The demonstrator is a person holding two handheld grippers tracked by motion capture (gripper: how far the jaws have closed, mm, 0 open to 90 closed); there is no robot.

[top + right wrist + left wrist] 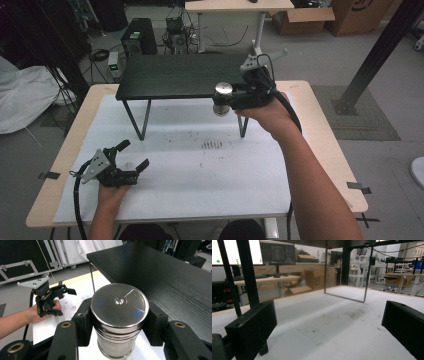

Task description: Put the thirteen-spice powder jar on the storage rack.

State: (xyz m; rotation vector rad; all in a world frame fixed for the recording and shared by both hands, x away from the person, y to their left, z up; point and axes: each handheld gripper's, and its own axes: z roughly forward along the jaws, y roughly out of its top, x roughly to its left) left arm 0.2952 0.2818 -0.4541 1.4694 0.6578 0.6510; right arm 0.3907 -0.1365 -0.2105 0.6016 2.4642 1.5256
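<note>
Jaws of right gripper (119, 322) clamp upright shiny steel cylinder canister (118, 315) beside black shelf (160, 272); left gripper (134, 156) jaws apart, empty, on bench (210, 170).

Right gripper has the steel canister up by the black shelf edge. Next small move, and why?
Probably carry it forward over the black shelf, then lower it. The right gripper is shut on the steel canister, upright, beside the shelf's front edge with its lid about level with the top; that top looks bare. The left gripper rests open on the white mat, away from the path.

Grey floor (320, 55), cardboard boxes (302, 20), desk (239, 6).
</note>
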